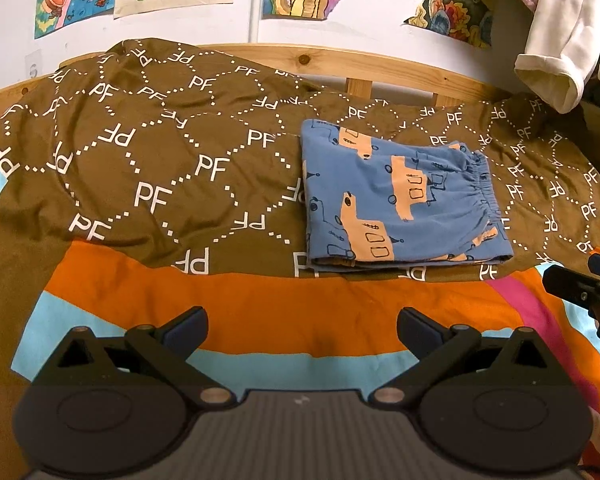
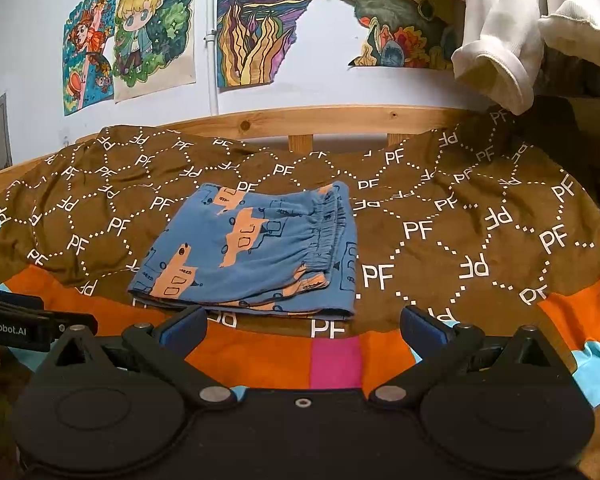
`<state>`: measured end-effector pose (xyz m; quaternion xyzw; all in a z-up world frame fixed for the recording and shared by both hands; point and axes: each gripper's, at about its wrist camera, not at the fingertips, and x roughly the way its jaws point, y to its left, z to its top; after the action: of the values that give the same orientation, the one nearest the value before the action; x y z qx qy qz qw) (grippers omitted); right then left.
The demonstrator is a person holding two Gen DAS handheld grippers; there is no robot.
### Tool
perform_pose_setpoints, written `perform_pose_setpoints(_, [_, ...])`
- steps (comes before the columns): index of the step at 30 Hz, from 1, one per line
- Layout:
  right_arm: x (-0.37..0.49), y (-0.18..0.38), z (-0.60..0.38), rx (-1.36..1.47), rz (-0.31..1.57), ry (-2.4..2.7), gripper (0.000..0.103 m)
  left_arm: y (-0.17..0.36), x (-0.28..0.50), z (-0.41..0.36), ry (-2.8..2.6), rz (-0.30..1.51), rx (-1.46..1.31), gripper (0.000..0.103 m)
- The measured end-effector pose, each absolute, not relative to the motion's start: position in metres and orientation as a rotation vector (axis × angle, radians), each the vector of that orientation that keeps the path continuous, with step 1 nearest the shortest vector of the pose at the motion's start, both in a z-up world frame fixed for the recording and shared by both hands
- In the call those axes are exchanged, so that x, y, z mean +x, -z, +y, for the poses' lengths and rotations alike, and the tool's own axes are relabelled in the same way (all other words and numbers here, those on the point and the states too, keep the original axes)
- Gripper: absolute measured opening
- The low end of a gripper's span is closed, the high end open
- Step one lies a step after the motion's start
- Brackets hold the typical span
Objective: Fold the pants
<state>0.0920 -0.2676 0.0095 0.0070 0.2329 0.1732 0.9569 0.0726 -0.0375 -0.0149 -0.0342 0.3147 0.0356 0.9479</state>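
Fingers [image 1: 184, 326] of both grippers spread wide and empty, short of blue pants [image 2: 244, 248] lying folded compactly on bed [image 2: 460, 240], apparently finished.

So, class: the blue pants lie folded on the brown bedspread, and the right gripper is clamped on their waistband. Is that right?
Not quite. The right gripper is open and holds nothing, short of the folded blue pants on the brown bedspread; the right wrist view shows this.
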Motion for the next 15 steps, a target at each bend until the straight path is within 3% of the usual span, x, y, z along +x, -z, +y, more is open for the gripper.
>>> perform_pose_setpoints(15, [0.0914, -0.0058, -0.2662, 0.012, 0.479, -0.358, 0.102, 0.0181, 0.0738, -0.0424, -0.093, 0.693, -0.033, 0.103])
